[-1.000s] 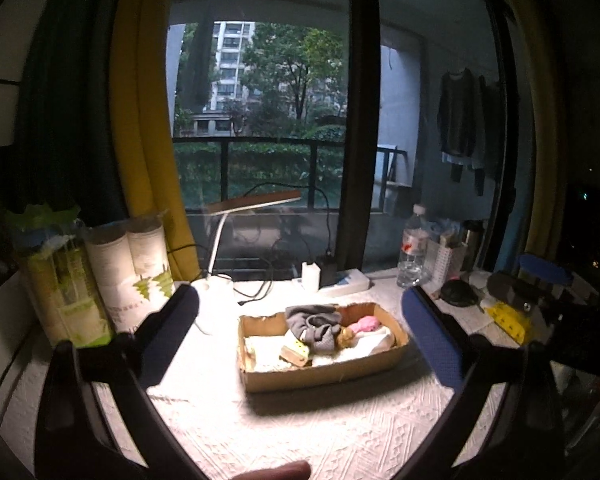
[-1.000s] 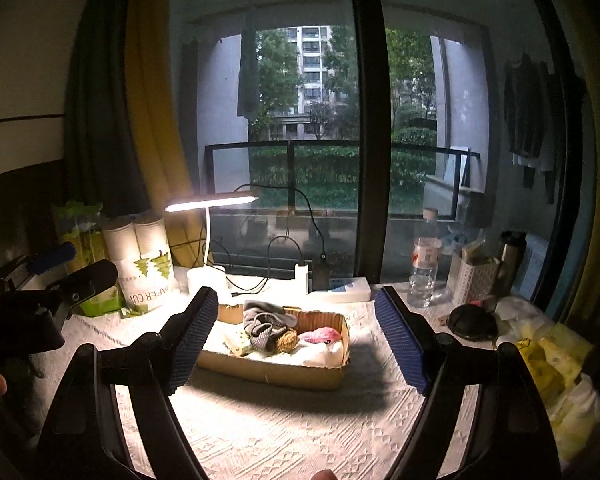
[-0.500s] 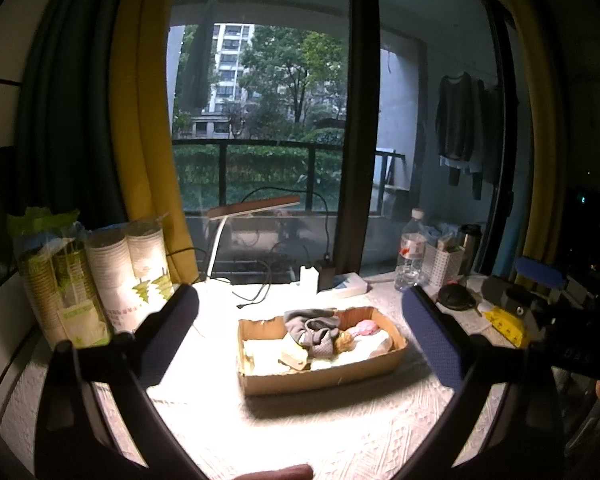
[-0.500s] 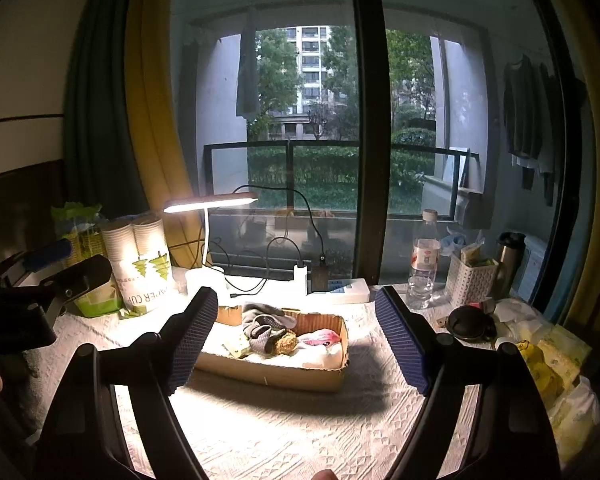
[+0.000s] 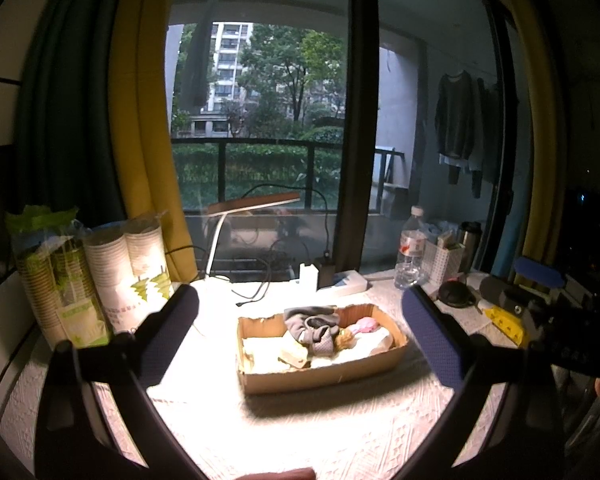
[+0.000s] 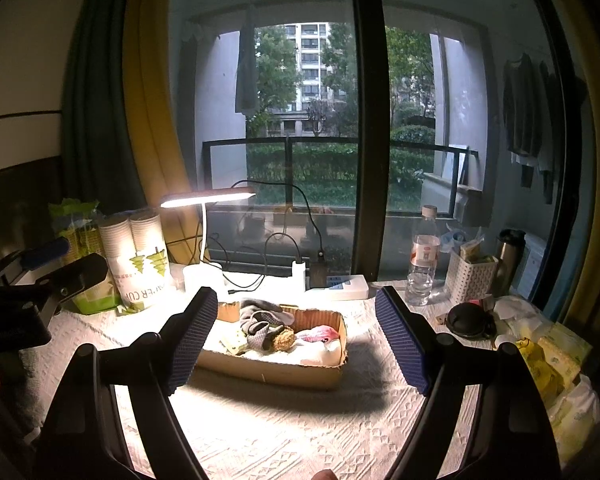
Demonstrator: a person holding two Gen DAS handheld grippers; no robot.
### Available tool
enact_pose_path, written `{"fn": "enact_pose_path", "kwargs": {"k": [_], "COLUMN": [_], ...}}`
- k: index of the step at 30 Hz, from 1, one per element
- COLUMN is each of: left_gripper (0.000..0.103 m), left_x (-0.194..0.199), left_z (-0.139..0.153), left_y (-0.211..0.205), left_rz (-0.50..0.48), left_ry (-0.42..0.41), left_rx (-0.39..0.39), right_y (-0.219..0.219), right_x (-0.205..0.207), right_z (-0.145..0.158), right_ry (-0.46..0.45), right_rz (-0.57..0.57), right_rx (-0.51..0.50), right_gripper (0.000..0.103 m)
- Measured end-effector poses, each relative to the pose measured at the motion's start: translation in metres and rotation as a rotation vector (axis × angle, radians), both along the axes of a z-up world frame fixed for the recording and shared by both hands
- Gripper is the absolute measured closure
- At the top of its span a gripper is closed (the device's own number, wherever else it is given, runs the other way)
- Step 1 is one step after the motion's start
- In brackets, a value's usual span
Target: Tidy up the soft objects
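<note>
White knitted cloth [image 6: 300, 432] is covering the table, and I am seeing nothing soft lying loose on it. Everything soft is sitting in the cardboard box [image 6: 276, 370] at the middle: grey socks [image 6: 260, 322], a brown ball [image 6: 285, 336], a pink piece [image 6: 320, 334] and white cloth [image 5: 268, 354]. I am judging the sorting either nearly done or not begun. I am holding the left gripper [image 5: 300, 324] and the right gripper [image 6: 294, 334] wide apart, both empty, short of the box. Paper cups [image 5: 136, 264], a lamp [image 6: 206, 200] and a bottle [image 6: 422, 256] are crowding the far edge, blocking nothing.
</note>
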State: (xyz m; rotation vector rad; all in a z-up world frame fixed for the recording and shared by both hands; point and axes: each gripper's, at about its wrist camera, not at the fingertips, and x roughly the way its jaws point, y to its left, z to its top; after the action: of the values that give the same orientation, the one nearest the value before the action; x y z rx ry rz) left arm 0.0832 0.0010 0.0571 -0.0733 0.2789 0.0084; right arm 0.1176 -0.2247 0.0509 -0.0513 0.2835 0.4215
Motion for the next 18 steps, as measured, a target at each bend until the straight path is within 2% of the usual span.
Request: {"fn": "enact_pose_path", "kwargs": {"k": [18], "left_gripper": [0.001], "left_x": [-0.0005], "left_z": [-0.0010], "left_y": [-0.0010], "left_rz": [0.000], "left_ry": [0.001], "left_rx": [-0.002], "right_y": [0.0001], "right_x": [-0.0011], "right_z": [-0.0040], "right_ry": [0.010], "right_rz": [-0.002], "right_rx": [-0.003], "right_gripper": [0.019]}}
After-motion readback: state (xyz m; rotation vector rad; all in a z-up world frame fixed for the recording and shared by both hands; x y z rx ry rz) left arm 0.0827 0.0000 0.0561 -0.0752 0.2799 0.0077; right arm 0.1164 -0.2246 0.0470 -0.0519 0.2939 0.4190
